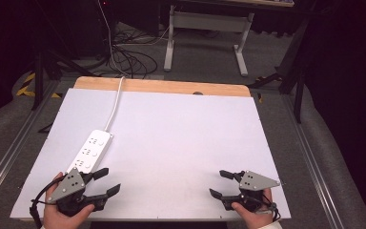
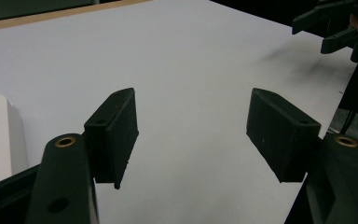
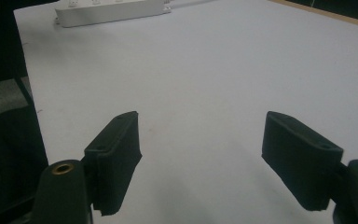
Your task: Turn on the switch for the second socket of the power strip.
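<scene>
High view: white tabletop [image 1: 181, 143] with a wooden strip along its far edge; a white power strip [image 1: 90, 151] lies near the left edge, in the near-left part; its long axis runs from near-left toward far-right, slightly diagonal to the left edge; its white cord [image 1: 116, 102] leaves the far end and runs to the far edge; sockets face up. Left gripper [image 1: 108, 182] held in a hand [image 1: 59, 214] at the near-left corner, jaws spread wide and empty, pointing right and slightly away; the near end of the power strip sits just beside the gripper's grey plate, behind the upper jaw, not between the jaws. Right gripper [image 1: 220, 183] held in the other hand [image 1: 250, 215] near the near-right corner, jaws wide apart, empty, pointing left; well apart from the power strip.

Left gripper view: both black jaws parted wide over bare white surface, nothing between them; a rounded white end of the power strip [image 2: 0, 135] shows at the left, outside the left jaw; the right gripper [image 2: 328, 28] appears top right, farther off.

Right gripper view: jaws wide open over bare tabletop, gripping nothing; the power strip [image 3: 112, 11] lies far off at the top left, long side toward the camera, cord end to the right.
</scene>
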`<state>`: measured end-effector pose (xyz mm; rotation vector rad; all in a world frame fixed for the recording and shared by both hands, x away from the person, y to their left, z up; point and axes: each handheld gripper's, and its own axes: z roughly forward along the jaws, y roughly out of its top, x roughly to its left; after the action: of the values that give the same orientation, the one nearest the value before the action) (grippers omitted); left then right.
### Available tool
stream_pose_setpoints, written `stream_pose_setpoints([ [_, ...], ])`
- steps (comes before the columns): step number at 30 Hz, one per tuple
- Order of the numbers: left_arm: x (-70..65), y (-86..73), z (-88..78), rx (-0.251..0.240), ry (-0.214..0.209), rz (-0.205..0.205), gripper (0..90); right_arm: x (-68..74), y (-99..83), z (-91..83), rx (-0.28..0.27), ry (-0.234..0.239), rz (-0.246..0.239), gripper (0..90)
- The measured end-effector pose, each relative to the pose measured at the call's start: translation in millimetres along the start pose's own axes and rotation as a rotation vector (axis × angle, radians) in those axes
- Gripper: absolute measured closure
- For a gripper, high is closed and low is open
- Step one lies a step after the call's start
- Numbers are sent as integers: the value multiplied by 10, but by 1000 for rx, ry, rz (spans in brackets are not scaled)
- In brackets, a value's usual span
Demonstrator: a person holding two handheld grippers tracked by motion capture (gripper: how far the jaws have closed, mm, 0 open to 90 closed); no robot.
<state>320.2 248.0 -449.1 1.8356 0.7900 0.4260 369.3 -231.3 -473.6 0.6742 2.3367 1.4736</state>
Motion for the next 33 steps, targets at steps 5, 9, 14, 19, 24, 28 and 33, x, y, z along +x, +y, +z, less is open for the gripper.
stream_pose_setpoints([
  [5, 15, 91, 8, 11, -10, 5, 355, 0, 0, 3, 0, 0, 0, 279],
  [9, 23, 173, 23, 26, -6, 20, 355, 1, 0, 3, 0, 0, 0, 279],
  [14, 46, 229, 22, 19, -8, 12, 363, -1, -3, 6, 3, 1, -2, 279],
  [19, 78, 325, 22, 17, -3, 21, 371, -3, -8, 9, 11, 0, 0, 279],
  [24, 106, 373, 32, 20, -2, 13, 375, -1, -7, 10, 12, 2, -2, 278],
  [28, 123, 397, 35, 26, 2, 29, 399, -1, -7, 10, 11, 1, -2, 278],
  [33, 157, 402, 15, 31, 10, 43, 465, -1, -8, 13, 13, 1, -6, 279],
])
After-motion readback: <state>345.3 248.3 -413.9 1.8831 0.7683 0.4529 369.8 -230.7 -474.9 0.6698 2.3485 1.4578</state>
